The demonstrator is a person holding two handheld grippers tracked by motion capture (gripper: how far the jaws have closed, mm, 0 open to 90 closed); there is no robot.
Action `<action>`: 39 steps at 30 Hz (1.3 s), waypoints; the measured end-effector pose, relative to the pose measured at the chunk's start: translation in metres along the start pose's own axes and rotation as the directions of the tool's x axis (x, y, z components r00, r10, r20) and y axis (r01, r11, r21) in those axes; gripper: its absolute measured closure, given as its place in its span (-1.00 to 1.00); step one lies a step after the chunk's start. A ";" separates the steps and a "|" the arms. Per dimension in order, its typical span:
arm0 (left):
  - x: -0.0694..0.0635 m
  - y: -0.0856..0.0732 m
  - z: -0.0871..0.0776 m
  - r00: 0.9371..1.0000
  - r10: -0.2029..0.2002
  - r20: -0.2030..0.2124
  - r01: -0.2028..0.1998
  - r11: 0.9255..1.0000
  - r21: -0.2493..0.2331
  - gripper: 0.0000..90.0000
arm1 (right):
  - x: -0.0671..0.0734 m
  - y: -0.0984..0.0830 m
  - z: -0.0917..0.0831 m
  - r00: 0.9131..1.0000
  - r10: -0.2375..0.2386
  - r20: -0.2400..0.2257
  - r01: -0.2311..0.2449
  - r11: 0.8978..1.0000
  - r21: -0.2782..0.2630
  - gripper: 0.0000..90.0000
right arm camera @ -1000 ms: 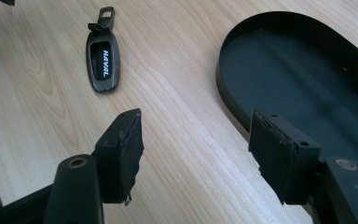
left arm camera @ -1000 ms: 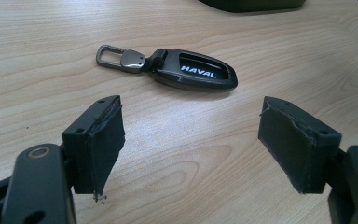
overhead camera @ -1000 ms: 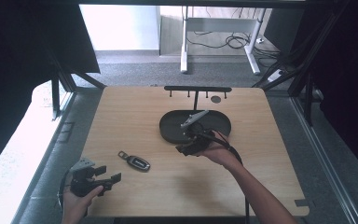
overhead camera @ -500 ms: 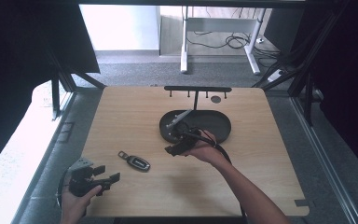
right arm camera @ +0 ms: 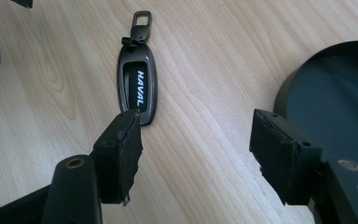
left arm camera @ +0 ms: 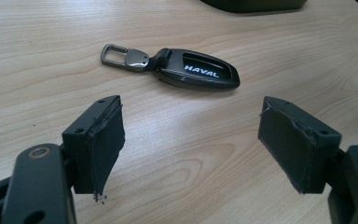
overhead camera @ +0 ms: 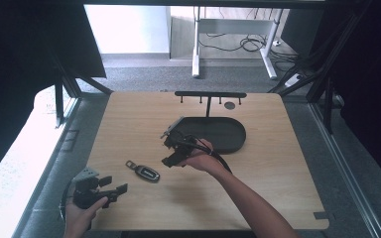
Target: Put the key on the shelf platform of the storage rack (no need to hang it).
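Here the car key fob [overhead camera: 146, 172] lies flat on the bare wood of the table [overhead camera: 278, 193], toward the person's left of centre, its metal clip pointing away from the fob's body. White lettering on its dark face reads HAVAL in both gripper views.

The right gripper [overhead camera: 171, 159] hangs over the table just off the left end of the dark oval tray [overhead camera: 228, 134], near the fob but apart from it. In the right gripper view its two black jaws stand spread with nothing between them; the fob [right arm camera: 137, 88] lies just beyond the left jaw, and the tray's rim [right arm camera: 289, 88] curves in at the right edge.

The left gripper [overhead camera: 114, 187] is held near the front left corner of the table, jaws pointing toward the fob. In the left gripper view its jaws are wide apart and empty, with the fob [left arm camera: 186, 72] lying crosswise on the wood well ahead of them.

A black hook rack [overhead camera: 210, 94] stands behind the tray.
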State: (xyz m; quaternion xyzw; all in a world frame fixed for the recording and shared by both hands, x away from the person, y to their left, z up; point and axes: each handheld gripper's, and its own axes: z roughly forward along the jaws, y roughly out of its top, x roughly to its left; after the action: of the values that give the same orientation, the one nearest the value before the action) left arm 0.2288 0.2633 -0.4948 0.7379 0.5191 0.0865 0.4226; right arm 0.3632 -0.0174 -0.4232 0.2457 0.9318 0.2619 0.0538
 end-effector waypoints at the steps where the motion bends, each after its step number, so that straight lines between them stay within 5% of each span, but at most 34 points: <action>1: 0.000 0.000 0.000 1.000 0.001 0.001 -0.001 1.000 0.001 -0.49 | 0.001 0.001 0.002 1.000 0.000 -0.002 0.000 1.000 0.005 -0.24; 39: 0.001 0.000 0.000 1.000 0.000 0.005 0.000 1.000 0.002 -0.49 | 0.020 0.035 0.037 0.997 -0.064 -0.050 0.067 0.996 0.059 -0.26</action>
State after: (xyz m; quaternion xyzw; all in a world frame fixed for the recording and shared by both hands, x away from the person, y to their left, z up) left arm 0.2288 0.2642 -0.4947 0.7386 0.5180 0.0840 0.4232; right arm 0.3691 0.0353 -0.4366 0.2102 0.9478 0.2375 0.0327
